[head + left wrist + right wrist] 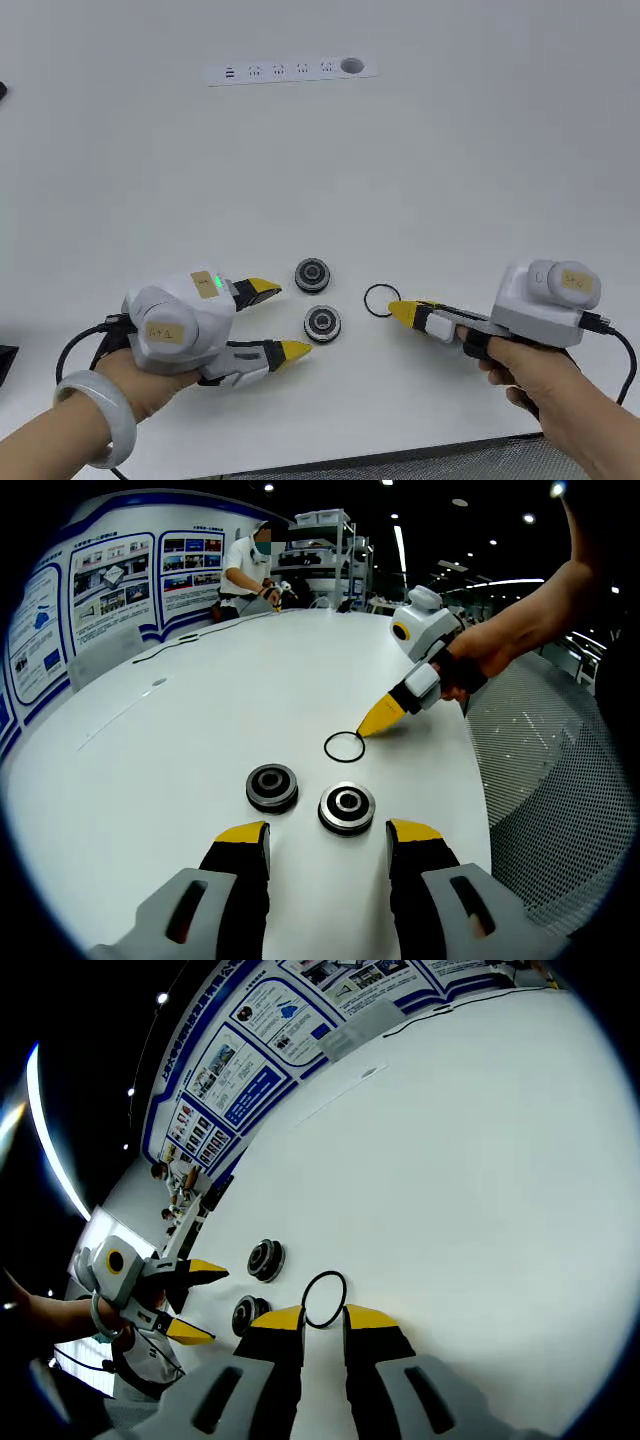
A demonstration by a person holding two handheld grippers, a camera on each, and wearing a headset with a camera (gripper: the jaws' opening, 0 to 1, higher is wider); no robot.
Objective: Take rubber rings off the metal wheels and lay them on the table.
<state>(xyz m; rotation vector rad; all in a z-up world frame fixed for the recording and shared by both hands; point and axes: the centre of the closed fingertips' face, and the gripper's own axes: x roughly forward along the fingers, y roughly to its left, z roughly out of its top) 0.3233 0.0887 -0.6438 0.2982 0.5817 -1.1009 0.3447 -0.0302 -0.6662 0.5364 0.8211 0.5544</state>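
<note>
Plain white tabletop (420,160), thin black rubber ring (381,299), far wheel (313,275) at its 10 o'clock and near wheel (322,323) at its 8 o'clock both black with silvery hubs, left gripper (284,318) white-grey with yellow tips, tan labels and a green light, right gripper (402,310) white with yellow tips, white power strip (290,71), pale milky bangle (95,415).

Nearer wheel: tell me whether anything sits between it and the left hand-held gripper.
Nothing visible. The nearer wheel lies on bare table just ahead of the left hand-held gripper, jaws open; the other wheel sits aside.
</note>
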